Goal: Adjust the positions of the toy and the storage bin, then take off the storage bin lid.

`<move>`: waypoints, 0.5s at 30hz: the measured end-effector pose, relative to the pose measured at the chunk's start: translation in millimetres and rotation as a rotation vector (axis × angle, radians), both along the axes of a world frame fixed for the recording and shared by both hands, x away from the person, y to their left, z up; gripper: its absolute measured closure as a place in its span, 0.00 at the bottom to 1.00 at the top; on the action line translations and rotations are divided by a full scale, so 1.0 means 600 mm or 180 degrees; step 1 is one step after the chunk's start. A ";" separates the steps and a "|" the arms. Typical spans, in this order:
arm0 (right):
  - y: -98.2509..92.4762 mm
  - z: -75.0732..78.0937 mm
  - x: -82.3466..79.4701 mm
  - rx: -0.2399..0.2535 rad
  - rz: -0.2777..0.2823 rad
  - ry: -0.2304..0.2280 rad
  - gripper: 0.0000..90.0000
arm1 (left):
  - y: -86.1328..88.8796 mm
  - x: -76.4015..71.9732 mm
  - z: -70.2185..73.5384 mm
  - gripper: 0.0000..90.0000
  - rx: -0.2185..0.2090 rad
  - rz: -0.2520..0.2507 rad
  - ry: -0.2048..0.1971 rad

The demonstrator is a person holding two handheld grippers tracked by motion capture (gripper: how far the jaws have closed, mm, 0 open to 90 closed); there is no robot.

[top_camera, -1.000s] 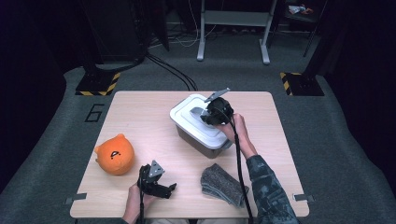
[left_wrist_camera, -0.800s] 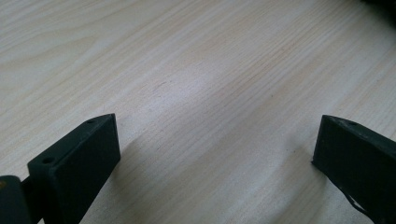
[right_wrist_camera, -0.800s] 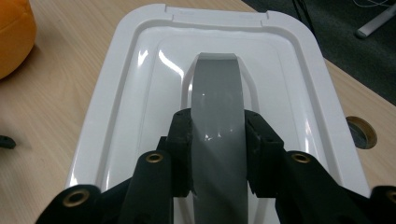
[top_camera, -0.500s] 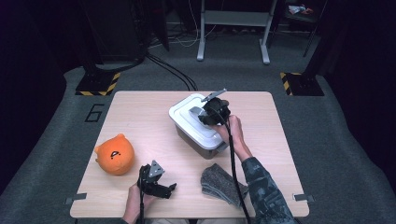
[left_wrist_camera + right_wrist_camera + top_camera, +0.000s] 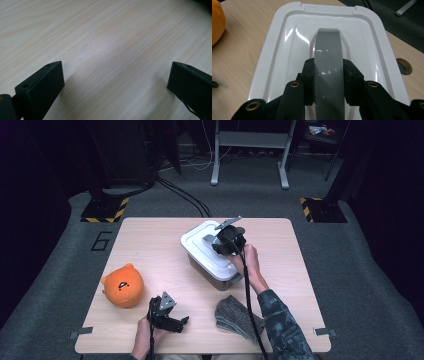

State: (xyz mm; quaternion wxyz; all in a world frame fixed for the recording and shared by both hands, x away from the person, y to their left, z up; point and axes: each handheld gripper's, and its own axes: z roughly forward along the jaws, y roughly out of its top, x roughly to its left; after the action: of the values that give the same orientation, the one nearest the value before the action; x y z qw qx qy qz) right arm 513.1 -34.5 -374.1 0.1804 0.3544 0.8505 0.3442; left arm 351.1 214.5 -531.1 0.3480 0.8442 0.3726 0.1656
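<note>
A white lidded box (image 5: 212, 265) stands in the middle of the wooden table (image 5: 150, 245). Its lid (image 5: 284, 50) carries a grey handle (image 5: 328, 42) folded along the middle. My right gripper (image 5: 329, 71) comes in from the near side, and both pads press on the sides of that handle. In the high view the right gripper (image 5: 226, 240) sits on top of the lid. My left gripper (image 5: 179, 324) rests near the table's front edge. Its jaws stand wide apart over bare wood (image 5: 116, 75), with nothing between them.
An orange plush toy (image 5: 123, 285) lies at the front left of the table and shows at the edge of the right gripper view (image 5: 217, 22). A folded grey cloth (image 5: 237, 317) lies at the front, right of the left gripper. A round hole (image 5: 404, 66) sits in the tabletop beside the box.
My right hand and its gripper have shifted slightly to the left on the lid, still clamped on the handle. The left gripper has stayed where it was.
</note>
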 end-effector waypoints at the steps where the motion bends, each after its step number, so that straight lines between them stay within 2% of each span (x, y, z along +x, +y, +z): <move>1: 0.000 0.000 0.001 -0.0013 0.0014 -0.0016 0.74 | 0.000 0.000 0.000 0.00 0.0001 0.0000 0.0000; 5: -0.001 0.001 0.001 -0.0056 0.0049 -0.0093 0.74 | 0.000 0.000 0.000 0.00 -0.0003 0.0001 0.0001; 7: -0.001 0.004 -0.001 -0.0023 0.0007 -0.0074 0.74 | 0.000 0.000 0.000 0.00 0.0001 -0.0001 0.0000; 13: -0.008 0.020 -0.005 -0.0009 -0.0006 -0.0172 0.74 | 0.000 0.000 0.000 0.00 0.0014 -0.0004 -0.0011; 14: -0.011 0.022 -0.003 -0.0024 0.0027 -0.0227 0.74 | 0.000 0.000 0.000 0.00 -0.0006 0.0008 -0.0004; 15: -0.012 0.023 -0.004 -0.0002 0.0009 -0.0215 0.74 | 0.000 0.000 0.000 0.00 0.0000 0.0006 -0.0008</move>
State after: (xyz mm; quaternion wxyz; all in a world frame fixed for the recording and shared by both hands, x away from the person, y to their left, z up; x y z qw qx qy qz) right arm 511.0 -41.8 -360.1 0.2086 0.3413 0.8445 0.3560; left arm 351.1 214.5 -531.1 0.3483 0.8436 0.3730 0.1670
